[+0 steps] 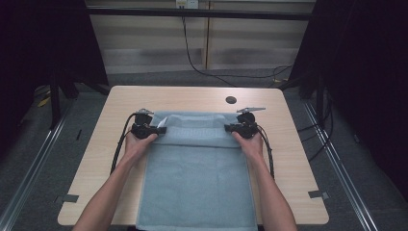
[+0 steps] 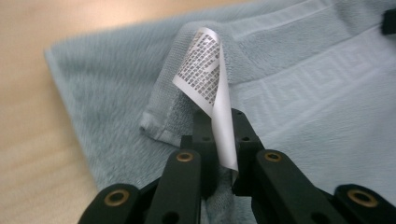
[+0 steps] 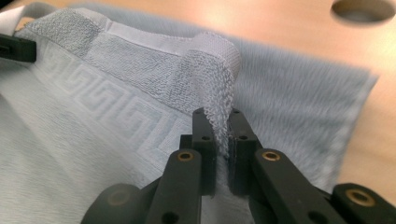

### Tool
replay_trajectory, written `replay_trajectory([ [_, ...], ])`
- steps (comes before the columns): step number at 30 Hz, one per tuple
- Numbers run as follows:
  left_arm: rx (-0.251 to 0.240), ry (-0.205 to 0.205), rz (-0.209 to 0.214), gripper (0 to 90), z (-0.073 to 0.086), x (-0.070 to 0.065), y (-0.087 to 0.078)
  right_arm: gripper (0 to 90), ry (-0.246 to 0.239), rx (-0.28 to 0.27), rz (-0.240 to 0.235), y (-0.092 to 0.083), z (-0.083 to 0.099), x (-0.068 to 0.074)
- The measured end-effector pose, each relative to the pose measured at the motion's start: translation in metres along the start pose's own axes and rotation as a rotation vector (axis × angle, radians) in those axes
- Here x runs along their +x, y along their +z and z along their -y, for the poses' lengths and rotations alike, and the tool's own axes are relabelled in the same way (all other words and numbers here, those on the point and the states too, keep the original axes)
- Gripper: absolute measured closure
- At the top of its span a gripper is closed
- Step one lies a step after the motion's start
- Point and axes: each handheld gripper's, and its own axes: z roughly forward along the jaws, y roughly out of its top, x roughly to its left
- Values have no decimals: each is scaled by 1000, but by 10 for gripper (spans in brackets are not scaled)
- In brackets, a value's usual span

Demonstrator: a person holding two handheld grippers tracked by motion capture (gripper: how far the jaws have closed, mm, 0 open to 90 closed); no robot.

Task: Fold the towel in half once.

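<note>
— Right, what have we got at the table (image 1: 202, 96)?

— A pale blue towel (image 1: 197, 178) lies flat along the middle of the wooden top, its near end hanging just over the edge by the person. The far end is lifted and doubled back toward them, a fold in hand, I'd say.

— Start on the left for me.

— The left gripper (image 1: 161, 130) is clamped on the towel's far left corner (image 2: 161, 121). In the left gripper view the jaws are pinched tight on the hem, and a white care label (image 2: 205, 74) curls up from between them.

— And across?

— The band with the key pattern (image 3: 107, 112) runs straight between the two hands, no sag that I can see. Then the right gripper (image 1: 230, 127), likewise closed on the far right corner (image 3: 215, 65); terry loops bunch up between its jaws.

— So how should this fold go, in your view?

— Keep both hands level and moving together, so the lifted edge stays square to the sides. Hold a little tension across the band, or the middle will droop and crease. Bring the corners down onto the near corners, and I'd let go only once the cloth rests flat.

— Any risk?

— The left grip seems partly on that label; if the label slips, the corner could drop.
</note>
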Motion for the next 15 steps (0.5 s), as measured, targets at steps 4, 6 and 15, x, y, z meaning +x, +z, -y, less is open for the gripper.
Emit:
replay_trajectory([
  [4,-115,11,43,839,-18,-9,-35,844,-26,-98,-27,-30,-22,6],
  [6,-167,27,62,838,-26,-18,-53,843,-32,-156,-37,-48,-34,11],
  [15,-334,120,134,838,-51,-61,-125,843,-98,-307,-73,-120,-67,37],
])
